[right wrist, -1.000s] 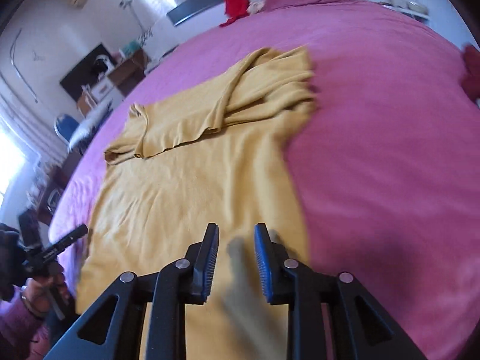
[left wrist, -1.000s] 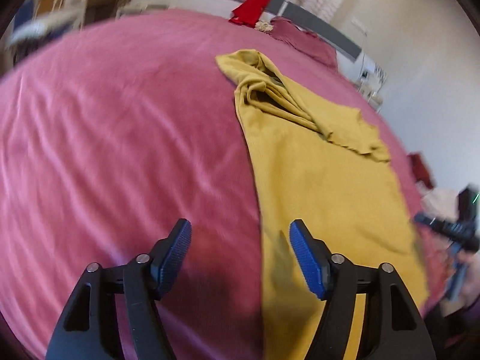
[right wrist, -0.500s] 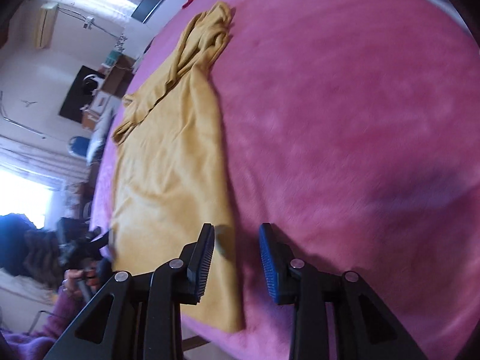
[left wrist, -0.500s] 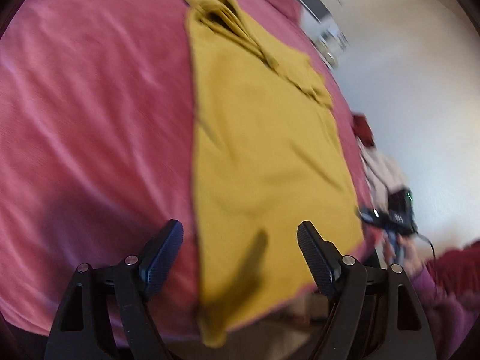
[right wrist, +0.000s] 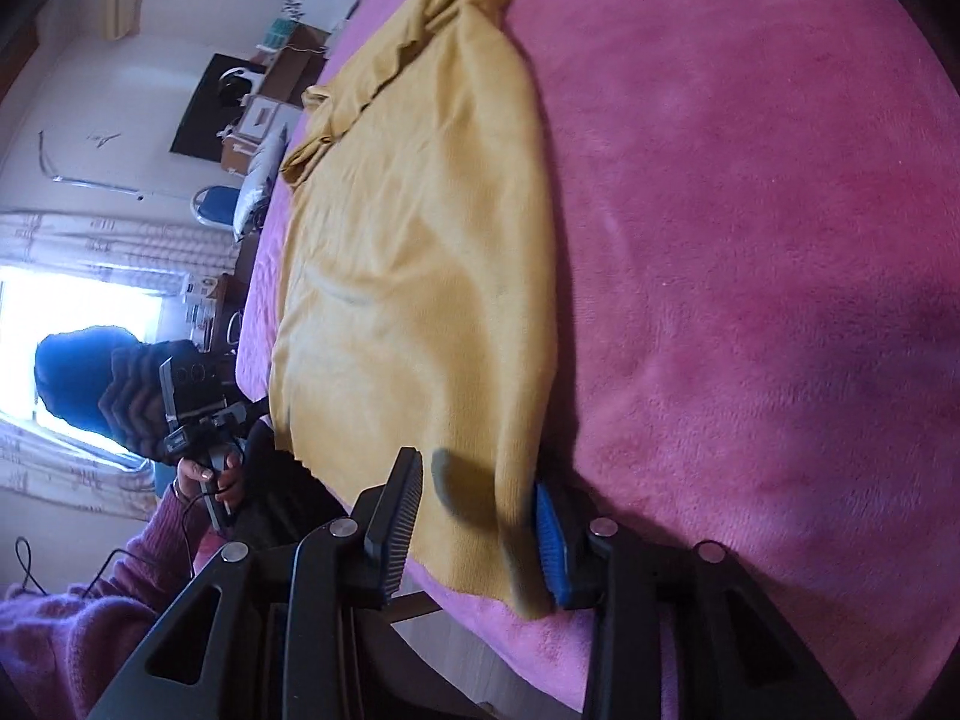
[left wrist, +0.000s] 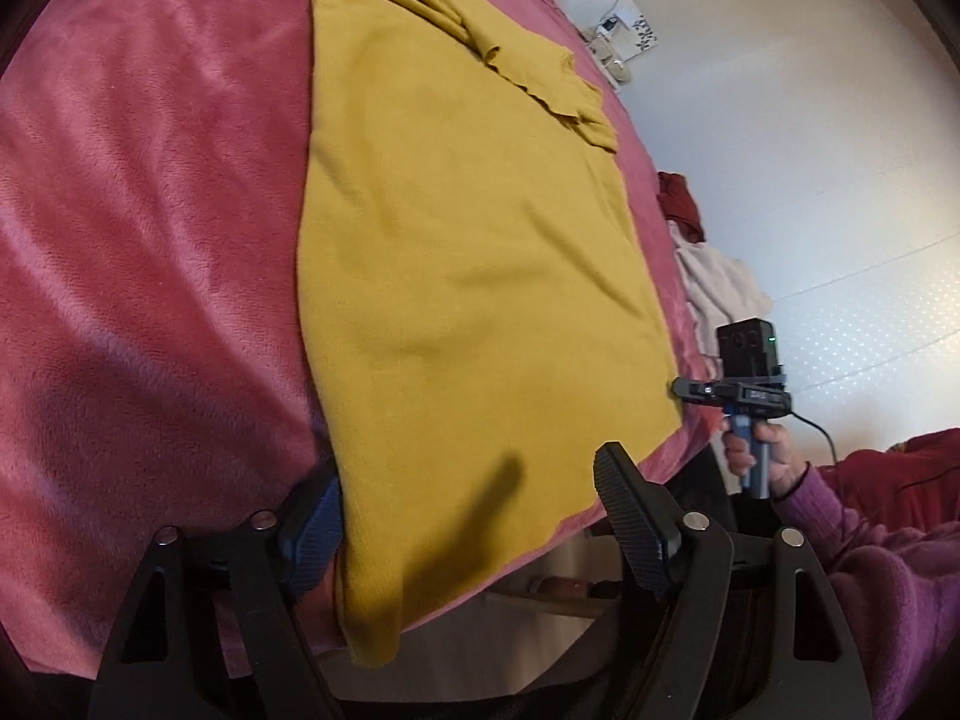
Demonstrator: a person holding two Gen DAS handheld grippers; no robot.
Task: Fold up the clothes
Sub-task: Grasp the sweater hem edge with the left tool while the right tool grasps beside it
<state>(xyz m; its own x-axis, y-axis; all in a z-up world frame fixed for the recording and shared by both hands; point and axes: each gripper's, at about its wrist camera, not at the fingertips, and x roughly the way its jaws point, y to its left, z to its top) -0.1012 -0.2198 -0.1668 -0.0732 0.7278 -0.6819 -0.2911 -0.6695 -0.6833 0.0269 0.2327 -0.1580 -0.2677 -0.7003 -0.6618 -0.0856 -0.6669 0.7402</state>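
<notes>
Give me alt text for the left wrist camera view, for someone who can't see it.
Open left tongs straddle the near corner of a yellow garment spread flat on a pink bedspread, its sleeves folded across the far end. At the right, a hand in a purple sleeve holds the other tongs beside the garment's opposite corner.

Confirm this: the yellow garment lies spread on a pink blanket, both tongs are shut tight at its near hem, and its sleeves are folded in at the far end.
One thing is wrong: the tongs are not shut. The left tongs and right tongs both stand open, each straddling a near corner of the yellow garment, as each wrist view shows. The rest holds: it lies spread on the pink blanket, sleeves folded in at the far end.
</notes>
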